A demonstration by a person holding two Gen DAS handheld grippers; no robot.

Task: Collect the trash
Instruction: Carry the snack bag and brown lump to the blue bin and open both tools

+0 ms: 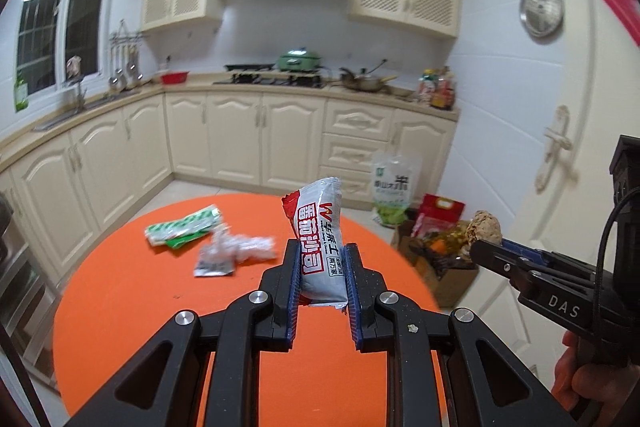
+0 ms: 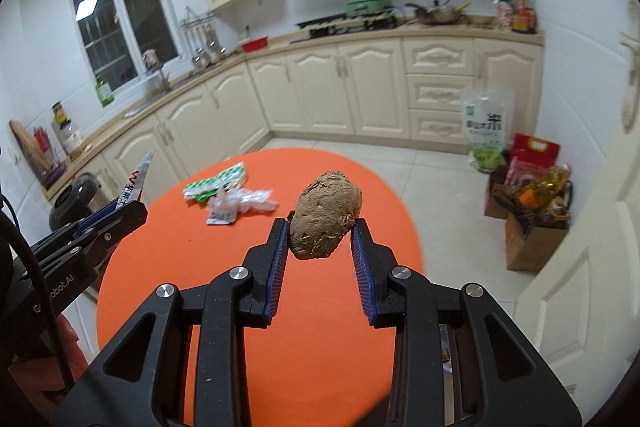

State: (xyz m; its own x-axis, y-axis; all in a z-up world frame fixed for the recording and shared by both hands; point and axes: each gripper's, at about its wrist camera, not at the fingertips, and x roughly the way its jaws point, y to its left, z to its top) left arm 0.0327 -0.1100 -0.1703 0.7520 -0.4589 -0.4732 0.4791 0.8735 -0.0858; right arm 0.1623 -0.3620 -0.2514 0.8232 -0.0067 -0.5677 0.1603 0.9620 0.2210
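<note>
Left tongs [image 1: 323,259] gripping sachet [image 1: 320,239], right tongs [image 2: 321,235] gripping brown lump [image 2: 325,217]

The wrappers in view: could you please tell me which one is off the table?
The grey-and-red wrapper, clamped upright in the left tongs. The green-and-white wrapper and the crumpled clear plastic lie on the orange table.

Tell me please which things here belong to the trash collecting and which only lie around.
Belong to the job:
silver-red wrapper in the left gripper
brown lump in the right gripper
green-white wrapper
crumpled clear plastic

Only lying about:
orange table
rice bag
cardboard box
green pot
</note>
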